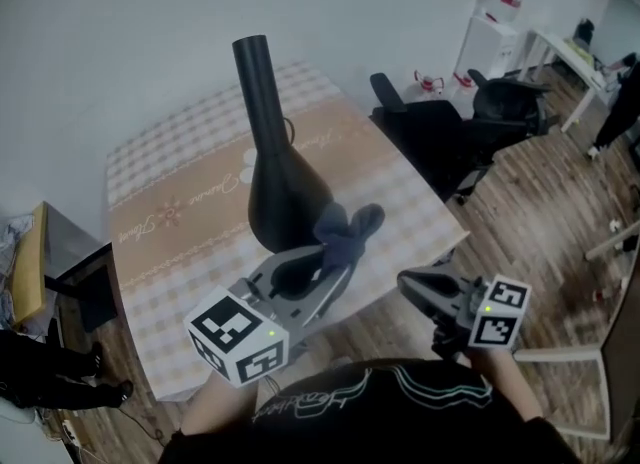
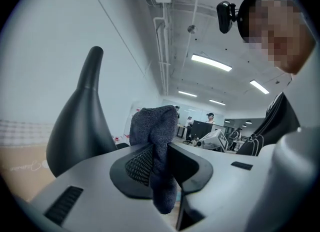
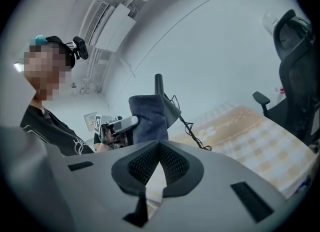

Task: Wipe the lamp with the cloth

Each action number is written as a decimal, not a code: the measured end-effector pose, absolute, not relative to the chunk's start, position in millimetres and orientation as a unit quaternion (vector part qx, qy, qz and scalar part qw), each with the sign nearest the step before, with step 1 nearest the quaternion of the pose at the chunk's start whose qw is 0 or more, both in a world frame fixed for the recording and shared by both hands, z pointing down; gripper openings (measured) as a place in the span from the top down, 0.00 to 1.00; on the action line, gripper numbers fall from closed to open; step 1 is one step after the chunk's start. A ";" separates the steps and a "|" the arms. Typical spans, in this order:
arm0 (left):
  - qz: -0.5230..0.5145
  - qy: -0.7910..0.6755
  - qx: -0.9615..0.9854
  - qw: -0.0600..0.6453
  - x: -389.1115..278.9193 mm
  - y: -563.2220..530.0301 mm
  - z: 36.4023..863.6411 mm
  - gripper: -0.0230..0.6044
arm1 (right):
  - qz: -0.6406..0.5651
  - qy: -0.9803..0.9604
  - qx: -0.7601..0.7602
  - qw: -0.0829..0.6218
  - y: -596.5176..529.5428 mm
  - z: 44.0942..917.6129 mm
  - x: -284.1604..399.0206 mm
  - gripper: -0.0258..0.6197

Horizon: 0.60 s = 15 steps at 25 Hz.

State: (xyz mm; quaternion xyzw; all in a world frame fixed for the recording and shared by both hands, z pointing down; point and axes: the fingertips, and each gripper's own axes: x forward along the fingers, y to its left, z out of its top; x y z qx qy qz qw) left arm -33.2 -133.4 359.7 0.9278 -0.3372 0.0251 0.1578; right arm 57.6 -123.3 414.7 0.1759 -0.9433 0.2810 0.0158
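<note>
A tall black lamp (image 1: pixel 275 172) with a wide rounded base and a narrow neck stands near the middle of the table (image 1: pixel 180 212). My left gripper (image 1: pixel 320 272) is shut on a dark blue-grey cloth (image 1: pixel 345 232), held right at the lamp's near side, low on the base. In the left gripper view the cloth (image 2: pixel 155 136) sticks up between the jaws of my left gripper (image 2: pixel 155 161), with the lamp (image 2: pixel 82 121) just to the left. My right gripper (image 1: pixel 415 287) hangs off the table's front right edge, shut and empty. The right gripper view shows its closed jaws (image 3: pixel 160 146) and, beyond them, the cloth (image 3: pixel 148 118) and the lamp (image 3: pixel 167 103).
A checked beige cloth covers the table. The lamp's black cable (image 3: pixel 192 133) trails across it. Black office chairs (image 1: pixel 430 132) stand beyond the table's right side, with a water dispenser (image 1: pixel 490 22) behind them. A white frame (image 1: pixel 590 372) stands on the wooden floor to my right.
</note>
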 end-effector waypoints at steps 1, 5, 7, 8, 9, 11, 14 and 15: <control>0.024 -0.348 0.924 0.158 -36.9 -133.0 358.5 0.85 | 0.280 -0.946 0.163 0.016 -125.1 413.0 52.2 0.94; 0.019 -0.391 0.905 0.164 -48.7 -133.4 354.2 0.85 | 0.276 -0.954 0.113 0.018 -135.1 406.4 39.2 0.94; 0.025 -0.420 0.893 0.160 -51.5 -135.1 352.8 0.85 | 0.278 -0.956 0.086 0.021 -143.2 406.5 36.8 0.94; 0.027 -0.435 0.886 0.156 -52.4 -136.5 351.1 0.85 | 0.279 -0.957 0.072 0.022 -148.5 406.1 36.1 0.94; 0.030 -0.449 0.880 0.153 -52.6 -138.9 348.9 0.85 | 0.280 -0.958 0.059 0.023 -154.2 404.9 36.1 0.94; 0.036 -0.471 0.869 0.145 -49.8 -146.7 344.2 0.85 | 0.279 -0.959 0.040 0.026 -166.7 400.9 39.2 0.94; 0.044 -0.499 0.854 0.139 -43.4 -159.2 338.8 0.85 | 0.276 -0.961 0.012 0.030 -187.3 393.9 45.1 0.94; 0.045 -0.510 0.847 0.140 -42.3 -161.8 337.4 0.85 | 0.275 -0.961 -0.001 0.030 -193.4 392.1 45.5 0.94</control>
